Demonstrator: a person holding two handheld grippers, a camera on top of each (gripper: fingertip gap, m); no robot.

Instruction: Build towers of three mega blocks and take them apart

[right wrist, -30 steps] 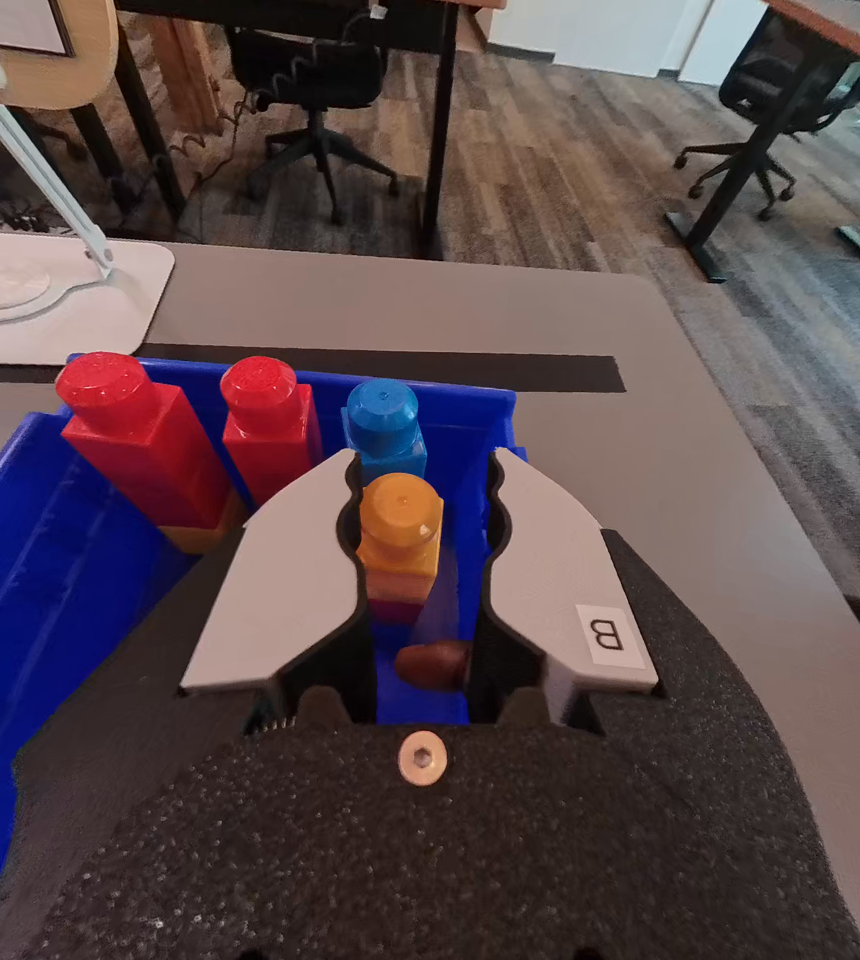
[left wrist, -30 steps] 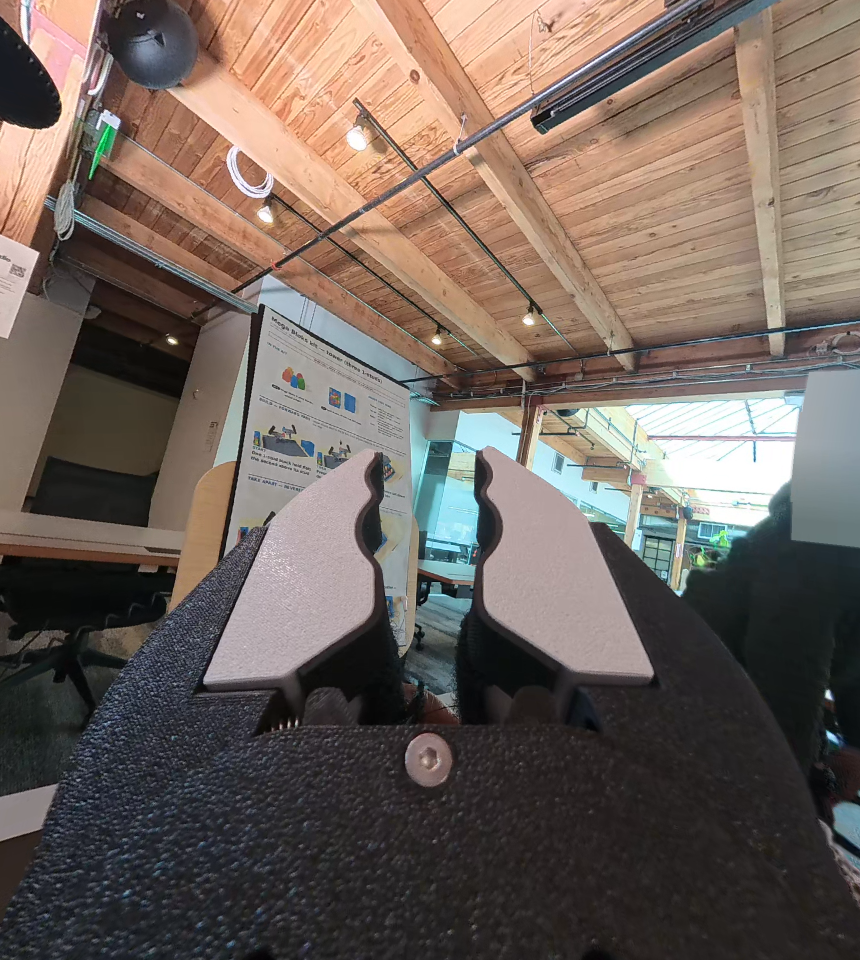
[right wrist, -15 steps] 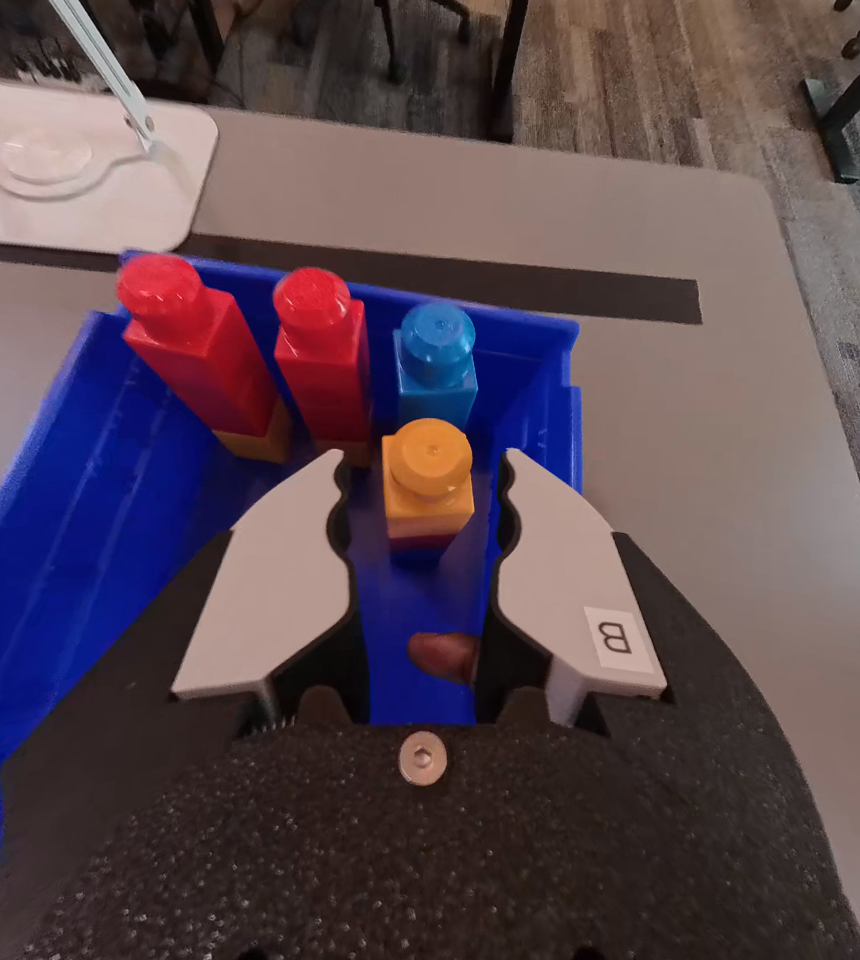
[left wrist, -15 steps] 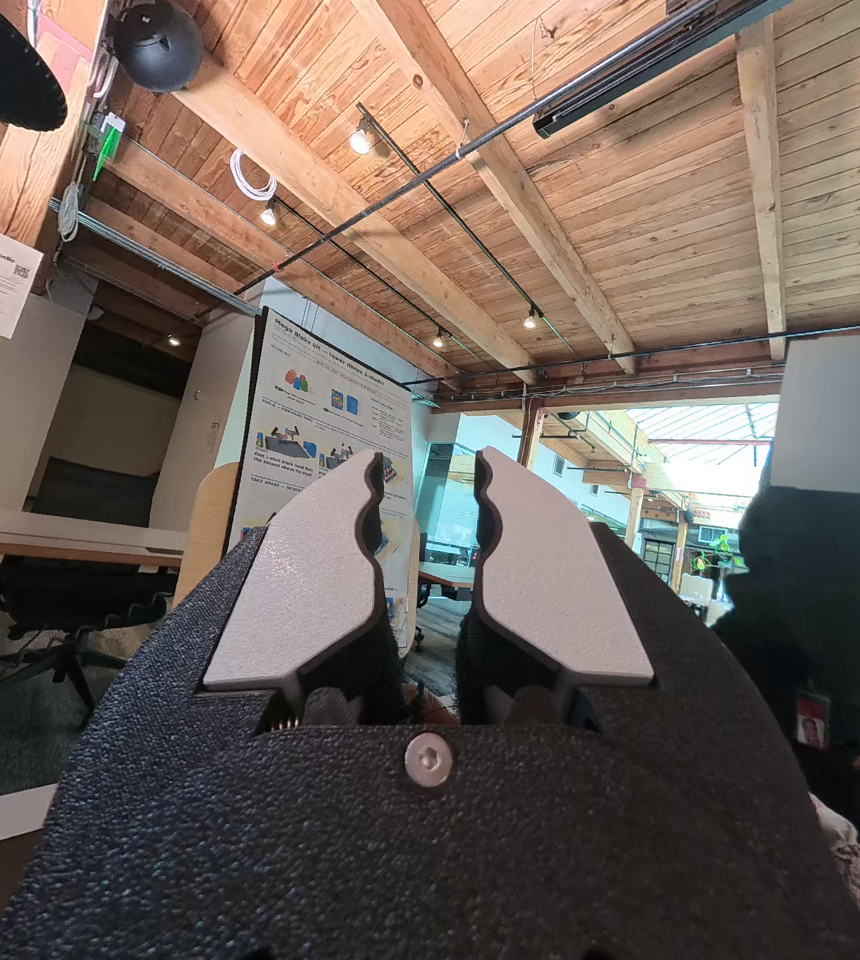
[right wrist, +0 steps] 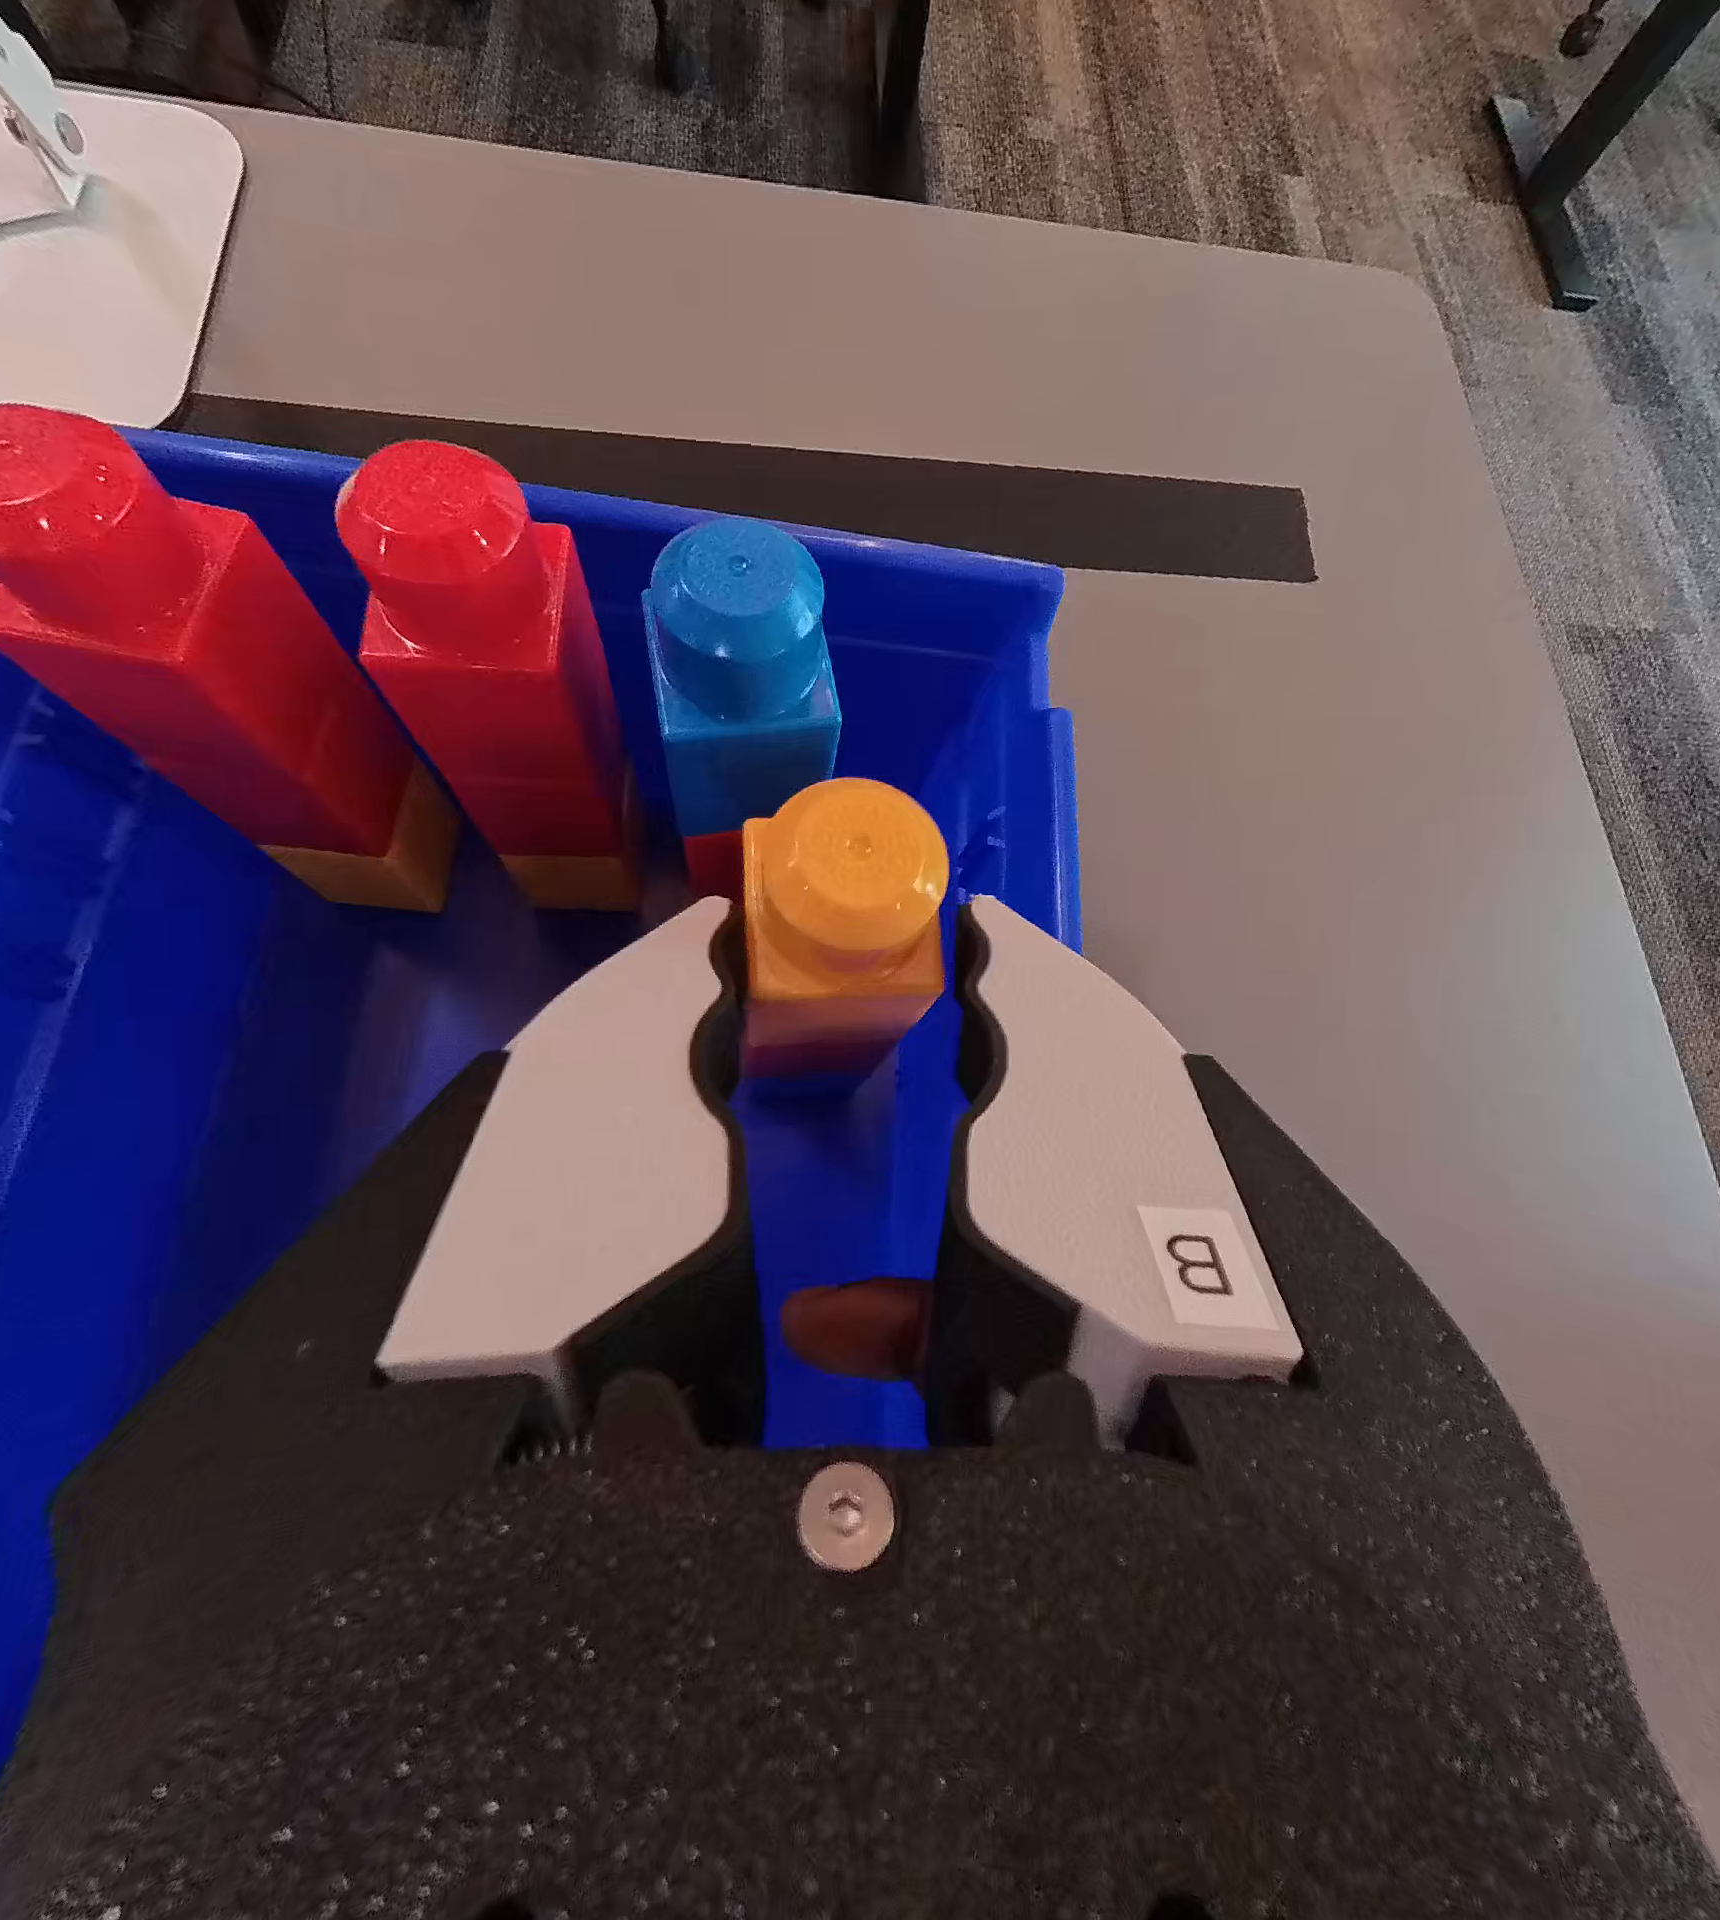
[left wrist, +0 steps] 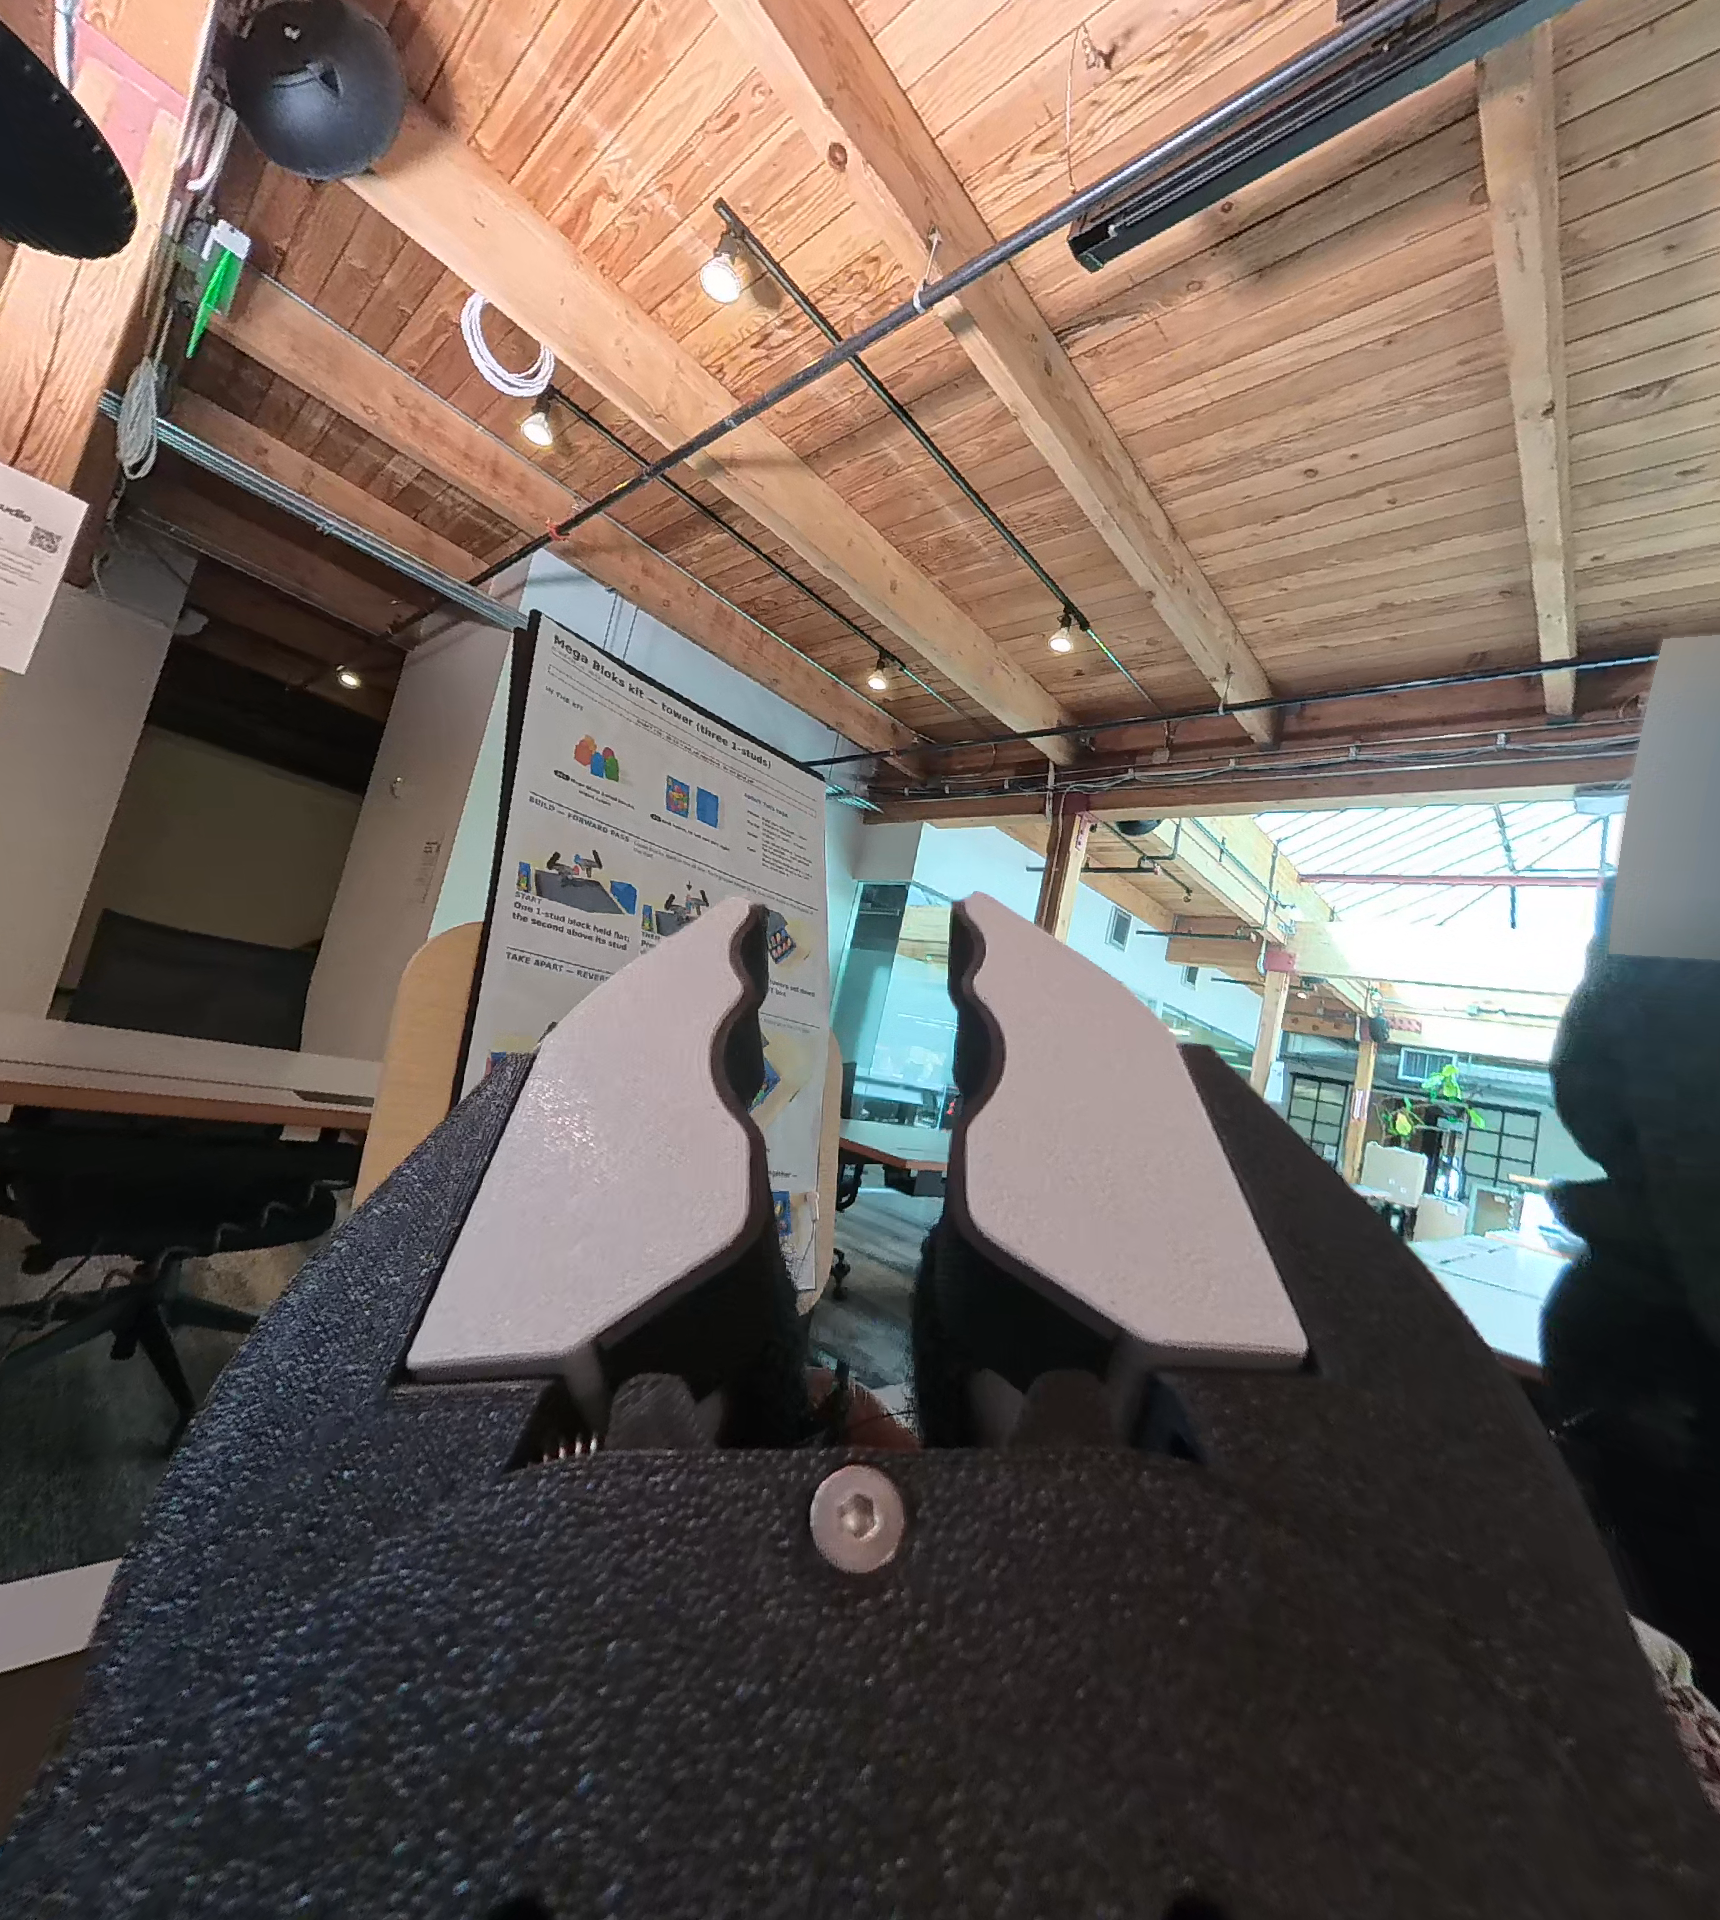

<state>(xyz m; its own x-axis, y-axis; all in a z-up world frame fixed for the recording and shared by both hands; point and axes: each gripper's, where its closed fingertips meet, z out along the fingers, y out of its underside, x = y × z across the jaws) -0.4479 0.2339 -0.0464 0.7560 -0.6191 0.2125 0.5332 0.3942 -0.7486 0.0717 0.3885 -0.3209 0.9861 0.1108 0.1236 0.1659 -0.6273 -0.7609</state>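
An orange-topped tower (right wrist: 840, 935) is seen upright inside the blue bin (right wrist: 1027, 727), framed at twelve o'clock between the tips of the right gripper (right wrist: 843, 925), whose jaws are parted slightly wider than the block and grip nothing; whether the tips touch it cannot be told. The tower's long axis is vertical, stud uppermost. A blue-topped tower (right wrist: 742, 665) stands just behind it at eleven o'clock, with two red towers (right wrist: 461, 634) farther round at ten. The left gripper (left wrist: 851, 925) is pointed up at a wooden ceiling (left wrist: 1251, 416), jaws apart and empty, well away from the bin. The right gripper is judged nearer for the coming grasp.
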